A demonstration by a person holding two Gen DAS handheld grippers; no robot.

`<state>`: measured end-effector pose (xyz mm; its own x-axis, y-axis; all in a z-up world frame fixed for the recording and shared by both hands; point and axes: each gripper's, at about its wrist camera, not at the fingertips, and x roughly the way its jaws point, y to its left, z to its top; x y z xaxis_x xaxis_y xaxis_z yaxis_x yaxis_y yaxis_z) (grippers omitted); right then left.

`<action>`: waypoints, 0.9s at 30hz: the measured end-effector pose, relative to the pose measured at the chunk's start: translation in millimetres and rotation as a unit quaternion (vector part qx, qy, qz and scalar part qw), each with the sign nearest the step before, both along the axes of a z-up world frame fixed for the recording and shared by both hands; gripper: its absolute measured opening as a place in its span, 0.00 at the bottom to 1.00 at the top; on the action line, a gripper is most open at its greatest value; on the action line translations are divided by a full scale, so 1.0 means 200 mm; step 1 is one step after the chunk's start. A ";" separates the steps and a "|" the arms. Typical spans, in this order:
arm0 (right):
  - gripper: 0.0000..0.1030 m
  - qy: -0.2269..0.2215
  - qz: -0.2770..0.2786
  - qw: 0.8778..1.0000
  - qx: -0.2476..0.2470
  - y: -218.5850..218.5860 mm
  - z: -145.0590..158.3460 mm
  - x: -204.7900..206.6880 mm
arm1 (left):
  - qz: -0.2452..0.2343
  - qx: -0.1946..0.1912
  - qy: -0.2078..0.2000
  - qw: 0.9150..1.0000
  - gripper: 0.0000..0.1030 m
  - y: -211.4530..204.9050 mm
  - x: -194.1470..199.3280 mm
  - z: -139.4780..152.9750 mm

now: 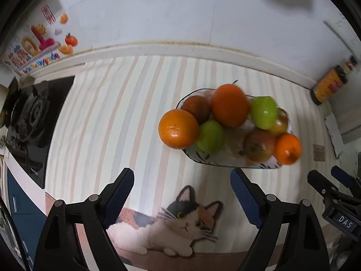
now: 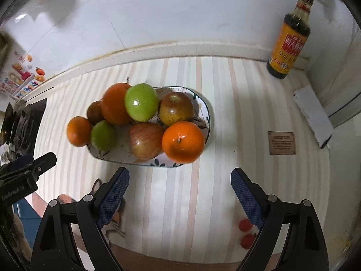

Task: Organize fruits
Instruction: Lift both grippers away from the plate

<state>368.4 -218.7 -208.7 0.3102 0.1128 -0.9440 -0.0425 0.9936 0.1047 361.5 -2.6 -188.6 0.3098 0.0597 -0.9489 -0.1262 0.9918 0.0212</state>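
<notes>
Both grippers, left (image 1: pixel 182 194) and right (image 2: pixel 180 194), spread empty, plate (image 2: pixel 206 103) largely hidden under piled fruit (image 2: pixel 141 102)

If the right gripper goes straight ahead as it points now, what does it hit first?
Probably the near rim of the plate, then the red apple and orange. The right gripper is open and empty; depth is uncertain.

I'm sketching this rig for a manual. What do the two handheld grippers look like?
Both look alike: the left gripper and right gripper have matte black, angular plastic linkages with round grey pivot pins. Each finger carries a dark blue, finely textured pad. White lettering marks each body, readable only from the other gripper's view. No cables or sleeves show.
</notes>
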 end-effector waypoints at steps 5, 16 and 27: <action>0.91 -0.035 0.002 0.999 0.000 0.00 0.23 -0.20 | -0.016 0.000 -0.037 0.999 0.85 -0.04 -0.16 0.19; 0.91 -0.095 -0.003 0.995 0.012 -0.01 0.65 -0.57 | -0.036 -0.020 -0.085 0.996 0.85 -0.08 -0.46 0.51; 0.91 -0.130 -0.001 0.991 0.012 0.00 0.91 -0.79 | -0.051 -0.020 -0.117 0.992 0.85 -0.11 -0.67 0.70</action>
<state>210.3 -219.4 -26.8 0.5434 0.1331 -0.8288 -0.0699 0.9911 0.1133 227.3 -25.5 -48.8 0.5245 -0.0205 -0.8511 -0.0211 0.9991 -0.0371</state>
